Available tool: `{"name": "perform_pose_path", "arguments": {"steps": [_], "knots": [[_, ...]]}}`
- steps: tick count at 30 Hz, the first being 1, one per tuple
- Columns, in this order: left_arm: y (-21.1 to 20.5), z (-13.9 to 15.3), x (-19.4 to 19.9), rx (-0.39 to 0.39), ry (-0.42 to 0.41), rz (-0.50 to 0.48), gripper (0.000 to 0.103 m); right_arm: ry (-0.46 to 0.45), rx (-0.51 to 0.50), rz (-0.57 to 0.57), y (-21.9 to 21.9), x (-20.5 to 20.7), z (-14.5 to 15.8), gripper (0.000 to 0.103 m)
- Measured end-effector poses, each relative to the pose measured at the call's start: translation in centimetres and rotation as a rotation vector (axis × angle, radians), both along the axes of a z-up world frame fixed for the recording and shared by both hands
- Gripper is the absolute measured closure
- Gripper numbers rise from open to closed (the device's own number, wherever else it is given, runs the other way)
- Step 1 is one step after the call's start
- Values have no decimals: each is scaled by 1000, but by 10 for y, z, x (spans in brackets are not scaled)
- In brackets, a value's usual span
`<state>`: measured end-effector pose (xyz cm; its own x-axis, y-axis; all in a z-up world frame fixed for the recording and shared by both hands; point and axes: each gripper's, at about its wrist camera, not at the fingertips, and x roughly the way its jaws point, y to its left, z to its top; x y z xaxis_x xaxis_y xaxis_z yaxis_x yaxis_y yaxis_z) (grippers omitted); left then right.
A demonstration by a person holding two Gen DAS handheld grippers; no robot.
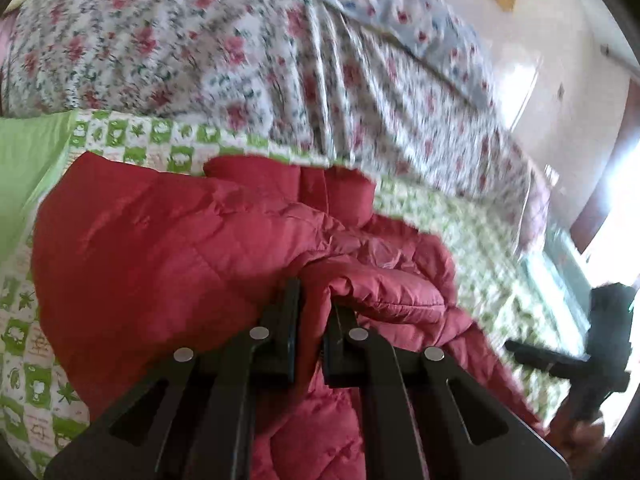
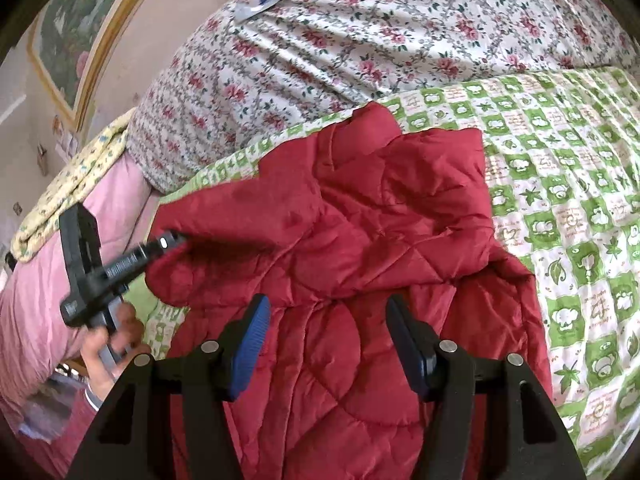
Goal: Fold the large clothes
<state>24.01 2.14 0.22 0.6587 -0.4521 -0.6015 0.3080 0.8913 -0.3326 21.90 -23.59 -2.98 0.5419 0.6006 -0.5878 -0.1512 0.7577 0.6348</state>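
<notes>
A red quilted jacket (image 1: 168, 240) lies crumpled on a green-and-white checked bed cover (image 1: 132, 140). My left gripper (image 1: 314, 300) is shut on a puffy fold of the jacket and holds it up a little. In the right wrist view the left gripper (image 2: 172, 240) grips the jacket's left edge. My right gripper (image 2: 324, 312) is open and empty, its blue pads apart just above the jacket (image 2: 360, 240) near its lower part. The right gripper also shows at the right edge of the left wrist view (image 1: 520, 350).
A floral quilt (image 2: 360, 40) is bunched behind the jacket. The checked bed cover (image 2: 560, 200) stretches to the right. A pink sheet (image 2: 60, 280) and a yellow blanket (image 2: 72, 184) hang at the bed's left edge. A framed picture (image 2: 76, 40) hangs on the wall.
</notes>
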Motion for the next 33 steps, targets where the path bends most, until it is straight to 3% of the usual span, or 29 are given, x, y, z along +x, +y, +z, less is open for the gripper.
{"name": "perform_pose_path", "arguments": {"steps": [7,12,18,19,21,22,24,28,30,31,32,33], "knots": [[-24,-33,-3,130,58,-22,97,41,84,-9,-1,37,-12,40],[-26,-43,-4,143,82,-14,96,95,156,28,16,76,-30,40],[-28,-44,-2,141,98,-14,94,197,173,55,44,118,-67,41],[-28,-44,-1,141,104,-14,93,212,186,61,48,122,-74,43],[-28,-45,0,142,120,-14,92,224,223,80,54,126,-81,59],[-28,-45,0,143,133,-19,90,229,228,82,56,127,-83,81],[-27,-44,-1,140,149,-34,87,235,242,69,55,127,-85,89],[-21,-41,-13,103,178,-72,77,197,215,51,48,120,-75,95],[-18,-38,-20,92,178,-80,62,177,194,30,43,118,-69,96],[-16,-36,-24,83,174,-84,47,162,180,13,38,116,-64,97],[-13,-34,-28,77,168,-87,40,150,176,-1,34,116,-61,97],[-12,-32,-30,77,164,-85,40,140,171,-14,29,115,-58,97]]}}
